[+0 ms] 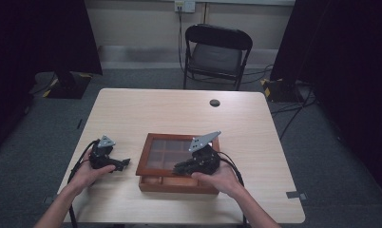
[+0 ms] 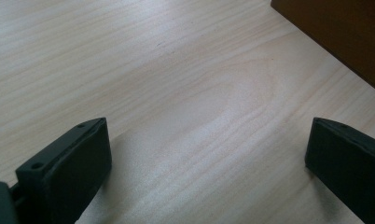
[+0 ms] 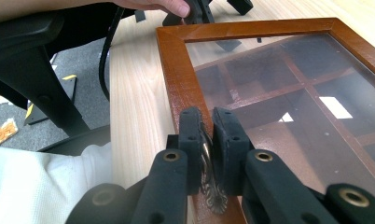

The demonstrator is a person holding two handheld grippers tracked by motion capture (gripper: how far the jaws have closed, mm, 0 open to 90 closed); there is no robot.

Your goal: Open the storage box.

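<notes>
A brown wooden box [image 1: 177, 184] with a glass-paned lid [image 1: 166, 153] lies on the table's near half. Through the glass [image 3: 288, 93] I see wooden dividers. My right gripper [image 1: 179, 167] reaches over the box's front edge. It is shut [image 3: 207, 133] on a small ornate brass handle [image 3: 210, 189] fixed to the lid frame [image 3: 176, 70]. The lid's front edge looks slightly raised off the box. My left gripper [image 1: 125, 163] rests low on the table left of the box. It stands open [image 2: 206, 154] with bare wood between its jaws and the box's side [image 2: 339, 32] just beyond.
The light wooden table [image 1: 179, 111] has a round dark grommet [image 1: 214, 102] near its far edge. A black folding chair [image 1: 216, 52] stands behind the table. Cables run across the grey floor [image 1: 293, 109] at the right. Dark curtains hang on both sides.
</notes>
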